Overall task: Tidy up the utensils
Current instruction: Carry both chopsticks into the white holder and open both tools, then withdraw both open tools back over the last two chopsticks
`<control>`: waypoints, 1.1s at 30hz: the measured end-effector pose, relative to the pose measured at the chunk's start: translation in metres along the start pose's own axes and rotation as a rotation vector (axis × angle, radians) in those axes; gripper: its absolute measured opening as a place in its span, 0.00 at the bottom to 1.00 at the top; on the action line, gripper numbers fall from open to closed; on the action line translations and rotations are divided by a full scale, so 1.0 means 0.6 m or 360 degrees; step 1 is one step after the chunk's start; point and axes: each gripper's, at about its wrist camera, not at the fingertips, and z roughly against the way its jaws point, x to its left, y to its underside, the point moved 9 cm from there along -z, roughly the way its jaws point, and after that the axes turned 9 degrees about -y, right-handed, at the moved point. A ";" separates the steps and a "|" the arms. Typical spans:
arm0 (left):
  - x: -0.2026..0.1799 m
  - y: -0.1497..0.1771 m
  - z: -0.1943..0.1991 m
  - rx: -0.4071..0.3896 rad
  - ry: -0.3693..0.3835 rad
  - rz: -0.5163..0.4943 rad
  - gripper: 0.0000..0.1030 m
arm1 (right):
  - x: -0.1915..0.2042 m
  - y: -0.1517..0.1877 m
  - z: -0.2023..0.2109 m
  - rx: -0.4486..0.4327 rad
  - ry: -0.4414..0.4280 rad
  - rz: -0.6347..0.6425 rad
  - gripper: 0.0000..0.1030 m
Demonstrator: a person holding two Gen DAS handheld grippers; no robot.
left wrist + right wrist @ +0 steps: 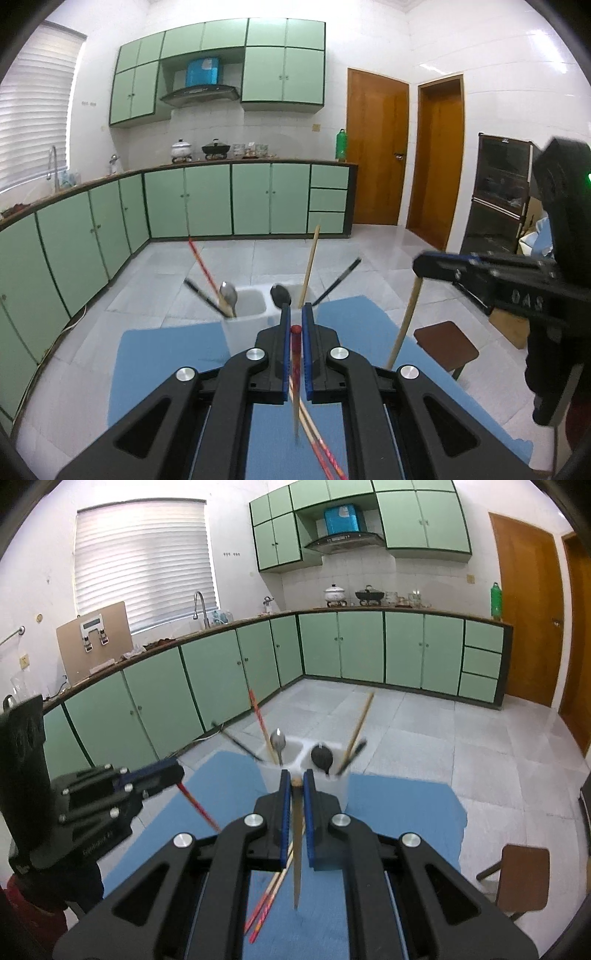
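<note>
Left claw (294,325) closed on a red chopstick (295,354), gripped near its top end, tip hanging above the blue mat (166,362) on the tabletop. Right claw (294,786) closed on a pale wooden chopstick (296,849), held likewise. Probably light, stiff, slippery; firm hold near the end advised. Ahead, white holder (251,295) already crowded: spoons, slanted chopsticks in the way. More chopsticks lying on the mat.

right tongs (419,266) body: raised letters "DAS", blurred, reading unsure
left tongs (177,771) body: small embossed line of text, too blurred to read
blue box (202,71) over hood: white mark, unreadable
wall plate (91,624) on board: unreadable
</note>
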 end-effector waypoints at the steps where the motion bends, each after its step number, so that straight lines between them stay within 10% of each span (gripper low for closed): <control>1: 0.002 -0.007 0.001 -0.0011 0.0010 -0.0002 0.06 | -0.003 -0.017 0.001 -0.0016 -0.0003 0.0007 0.06; 19: 0.028 -0.259 -0.073 -0.0399 -0.0056 -0.0002 0.06 | -0.093 -0.249 -0.077 -0.0266 0.0117 0.0028 0.06; 33: 0.061 -0.145 -0.246 -0.0064 -0.0121 -0.0004 0.07 | -0.125 -0.147 -0.217 -0.0019 0.0154 0.0019 0.08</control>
